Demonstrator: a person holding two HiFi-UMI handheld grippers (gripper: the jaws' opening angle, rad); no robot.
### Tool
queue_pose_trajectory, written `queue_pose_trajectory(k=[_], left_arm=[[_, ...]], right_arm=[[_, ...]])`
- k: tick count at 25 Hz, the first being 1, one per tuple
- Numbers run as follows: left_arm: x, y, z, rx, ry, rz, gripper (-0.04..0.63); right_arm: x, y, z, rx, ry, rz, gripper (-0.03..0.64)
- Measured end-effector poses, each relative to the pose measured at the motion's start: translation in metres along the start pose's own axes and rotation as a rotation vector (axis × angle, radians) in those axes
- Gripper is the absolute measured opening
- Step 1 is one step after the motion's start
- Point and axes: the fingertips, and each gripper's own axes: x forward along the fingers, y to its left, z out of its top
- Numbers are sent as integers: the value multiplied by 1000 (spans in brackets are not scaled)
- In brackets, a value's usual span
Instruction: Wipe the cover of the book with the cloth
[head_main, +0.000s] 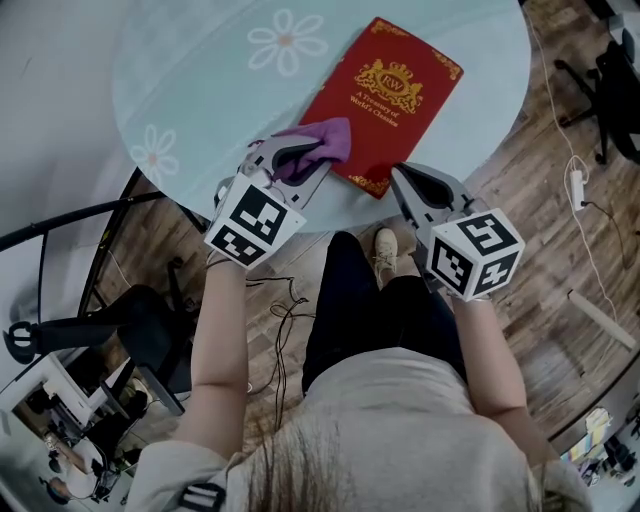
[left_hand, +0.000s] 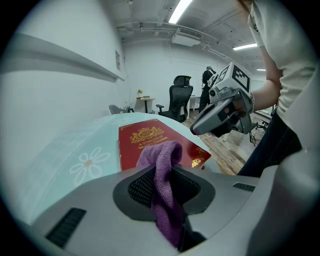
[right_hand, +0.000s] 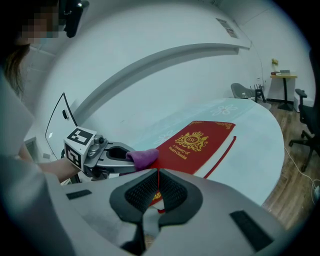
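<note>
**A:** Where is the book?

**B:** The red hardcover book (head_main: 385, 100) with a gold crest lies flat, cover up, on the round pale-green glass table (head_main: 200, 90) printed with white flowers. It sits askew, with one corner close to the table's near edge.

**A:** And the cloth?

**B:** The purple microfibre cloth (head_main: 325, 143) is pinched in the left gripper (head_main: 296, 160). The left gripper view shows the jaws pressed onto the fabric, which runs up between the pads and bunches in front of them. The bunched end rests at the book's near left edge, over the red cover.

**A:** Is the left gripper over the table?

**B:** Its front end is over the table's near edge. Its marker cube hangs past that edge, above the wooden floor (head_main: 540, 200).

**A:** What about the other hand?

**B:** The right gripper (head_main: 402, 182) has its jaws pressed together with nothing between them. A thin line of red cover shows through the seam in its own view. It is at the table's near edge, just beside the book's nearest corner. I cannot tell whether it touches the book.
</note>
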Motion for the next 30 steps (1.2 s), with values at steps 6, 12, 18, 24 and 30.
queue_pose_trajectory(k=[6,12,18,24,30], left_arm=[[-4,-5,-2,-30,-4,13,83],[-10,-12,-5,-51,17,13,83],[-16,-17,0,-74,18,23,81],[-15,-18,16,-86,-2,16,81],[-8,-8,47,-39,-31,-8,81]], right_arm=[[-7,-2,-5,3,1,1,23],[-12,-3,-3,8,-12,5,23],[-16,-9,3,15,-33,6,23],[-22,-17,14,22,-59,10,23],[-24,-26,28,38,-87,-1,23]])
